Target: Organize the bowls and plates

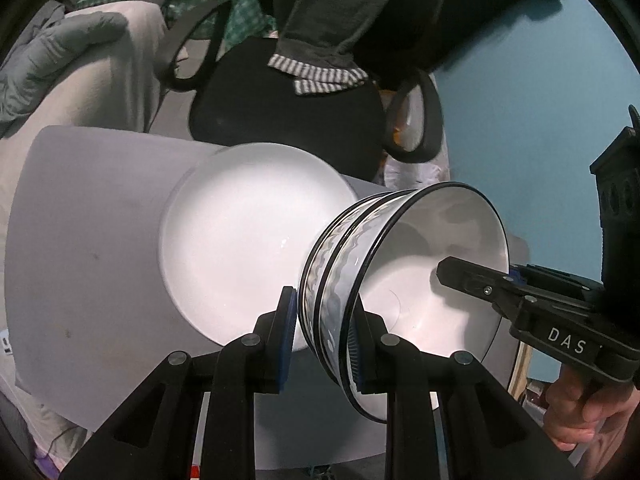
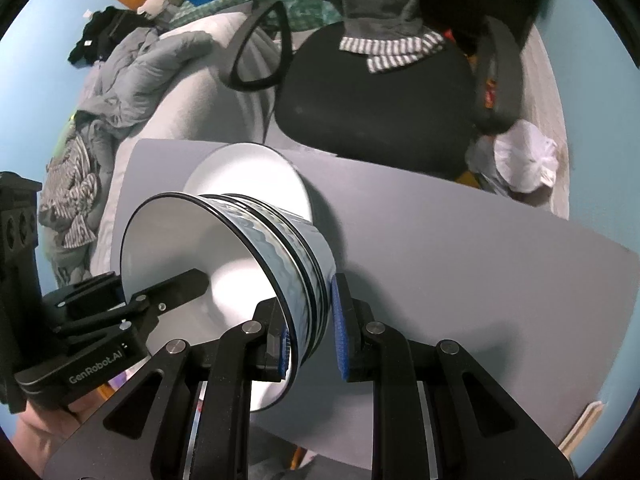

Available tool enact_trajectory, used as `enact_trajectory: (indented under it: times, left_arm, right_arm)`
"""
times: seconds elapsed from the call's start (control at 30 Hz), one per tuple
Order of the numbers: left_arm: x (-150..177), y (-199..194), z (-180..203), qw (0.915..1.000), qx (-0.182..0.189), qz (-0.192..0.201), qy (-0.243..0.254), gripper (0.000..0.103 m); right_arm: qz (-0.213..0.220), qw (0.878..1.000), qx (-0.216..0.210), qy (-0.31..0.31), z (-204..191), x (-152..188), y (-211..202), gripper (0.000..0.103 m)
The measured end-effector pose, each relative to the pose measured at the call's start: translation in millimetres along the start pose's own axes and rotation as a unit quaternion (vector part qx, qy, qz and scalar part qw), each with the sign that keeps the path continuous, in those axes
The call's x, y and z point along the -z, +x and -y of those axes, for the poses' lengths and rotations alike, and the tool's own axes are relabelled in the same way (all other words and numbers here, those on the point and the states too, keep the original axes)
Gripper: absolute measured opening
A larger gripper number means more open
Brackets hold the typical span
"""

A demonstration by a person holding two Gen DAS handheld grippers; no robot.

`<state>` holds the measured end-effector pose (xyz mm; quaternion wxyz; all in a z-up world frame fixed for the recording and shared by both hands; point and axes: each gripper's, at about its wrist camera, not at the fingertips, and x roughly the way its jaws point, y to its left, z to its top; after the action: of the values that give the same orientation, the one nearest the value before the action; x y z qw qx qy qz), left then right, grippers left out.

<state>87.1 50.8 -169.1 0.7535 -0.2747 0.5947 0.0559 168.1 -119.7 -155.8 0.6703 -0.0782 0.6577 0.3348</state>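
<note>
Your left claw point(image 1: 326, 338) is clamped on the rim of the bowls point(image 1: 400, 280): one pad presses the patterned outer wall, the other sits inside against the white inner wall. Your right claw point(image 2: 310, 334) grips the opposite side of the rim the same way, with one finger inside the bowl and the blue-padded finger point(image 2: 340, 328) outside. In the left wrist view the right claw reaches into the bowl from the right, with your hand point(image 1: 580, 412) wrapped around its handle. In the right wrist view the left claw comes in from the left and its upper finger lies across the white interior.

What you are holding looks like two nested bowls, white inside with a wavy blue-grey band and dark rim lines outside. They are tilted steeply, mouth turned sideways, and held above the grey table point(image 2: 460, 272).

A white plate point(image 1: 248, 232) lies flat on the table just behind the bowls, close to the table's far edge. From either view the bowls overlap the plate's near side; whether they touch it you cannot tell.

Beyond the far edge stands a black office chair point(image 2: 380, 108) with a grey garment point(image 2: 380, 4) with striped trim draped over it. Rumpled clothes point(image 2: 132, 68) lie past the table's left edge.
</note>
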Motion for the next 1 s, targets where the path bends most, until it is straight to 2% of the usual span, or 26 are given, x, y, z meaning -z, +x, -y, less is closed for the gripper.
enact_trajectory:
  times: [0.23,0.47,0.83,1.0]
  left_arm:
    - [-16.2,10.4,-35.9,0.9997,-0.007,-0.013,-0.018,0.023]
    - [-29.5,26.3,-60.4,0.9989,-0.006,-0.036,-0.029,0.023]
    - [-40.6,30.6,-63.5,0.9987,-0.005,-0.048,-0.015,0.022]
    - [-39.5,29.8,-60.7,0.9989,-0.003,-0.047,-0.005,0.026]
  right_arm:
    - [-0.017,1.0,-0.002,-0.003,-27.8,-20.4,29.6,0.018]
    - [-0.04,0.999,-0.003,0.004,-35.1,-33.3,56.1,0.018]
    - [-0.059,0.998,0.0,0.01,-35.4,-45.4,64.4,0.018]
    - [-0.067,0.998,0.005,0.004,-40.0,-48.6,67.7,0.024]
